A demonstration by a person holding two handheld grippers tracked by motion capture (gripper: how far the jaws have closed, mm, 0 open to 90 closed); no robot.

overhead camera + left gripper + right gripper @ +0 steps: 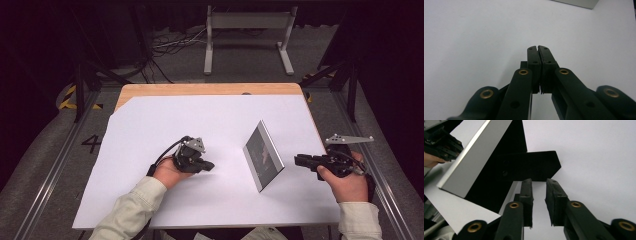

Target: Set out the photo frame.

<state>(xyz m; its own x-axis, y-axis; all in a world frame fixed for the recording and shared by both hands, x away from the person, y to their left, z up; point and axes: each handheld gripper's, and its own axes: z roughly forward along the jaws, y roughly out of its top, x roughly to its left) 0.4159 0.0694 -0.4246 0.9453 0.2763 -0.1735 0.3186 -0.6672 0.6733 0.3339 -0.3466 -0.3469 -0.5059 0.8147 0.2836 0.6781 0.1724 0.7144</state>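
Picture frame (263, 156) is seen standing up on the white sheet (165, 120) that covers the table (200, 89), nearer the right edge than the left. It leans back on a black stand (534, 166) behind it, with its silver rim (471, 157) turned toward the left gripper.

The right gripper (298, 160) is held low just beside the back of the frame, near the right edge. Its jaws are a little way apart, with nothing between them, and they are aimed at the black stand. The left gripper (208, 165) is rested on the sheet near the middle of the table, apart from the frame. Its jaws are pressed together on nothing.

It looks as if the stand is about to be grabbed. The jaws should be slid over the flat stand slowly and squeezed softly. The frame may tip if pushed, so it could be steadied from the front with the left gripper.
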